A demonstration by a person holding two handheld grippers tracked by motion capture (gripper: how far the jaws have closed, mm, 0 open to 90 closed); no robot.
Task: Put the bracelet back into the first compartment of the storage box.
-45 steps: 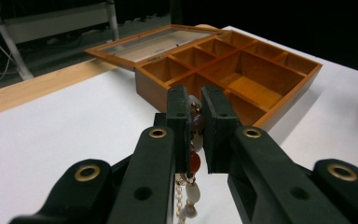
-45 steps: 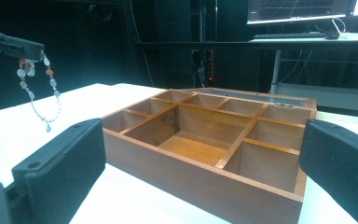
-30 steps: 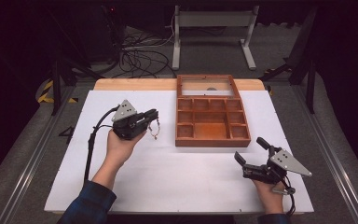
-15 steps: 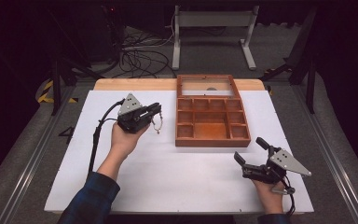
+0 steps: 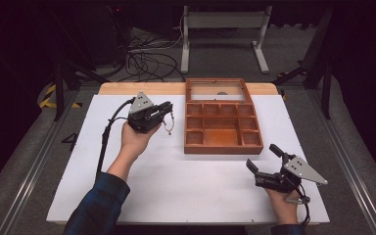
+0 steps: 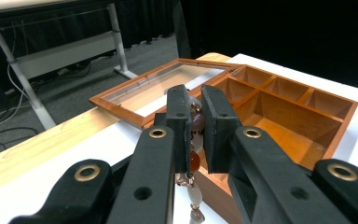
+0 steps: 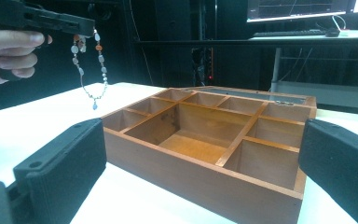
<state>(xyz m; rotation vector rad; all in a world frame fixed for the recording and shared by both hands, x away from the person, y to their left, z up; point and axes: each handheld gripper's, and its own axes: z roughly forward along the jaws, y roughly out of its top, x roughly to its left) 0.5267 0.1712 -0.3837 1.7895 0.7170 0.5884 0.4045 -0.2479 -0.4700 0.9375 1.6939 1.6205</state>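
**Bead string held up beside the open wooden box**

Here, one bead string (image 5: 168,123) hangs from the left gripper (image 5: 162,110), left of centre in the high view, its loop dangling clear above the white bench (image 5: 176,186). In the left gripper view the fingers (image 6: 179,126) are closed tight on the orange and pale beads, the rest of the string dropping away below them. The string hangs near the left wall of the single wooden box (image 5: 223,147), with a strip of bare white surface between them. The box sits right of centre in the high view; its glass lid (image 5: 219,90) lies folded back toward the bench's far wooden edge. Its tray counts nine compartments: four small ones along the back, two down each side, and one large one in the middle.

Open room lies across the whole lower half of the high view, between the two hands. The right gripper (image 5: 264,162) sits at lower right, just below the box's near right corner, its fingers (image 7: 60,163) spread wide with nothing in them.

Compared with a second ago, the left hand (image 5: 134,139) and its string have shifted right and a little up the frame, toward the box; the right gripper has stayed put.
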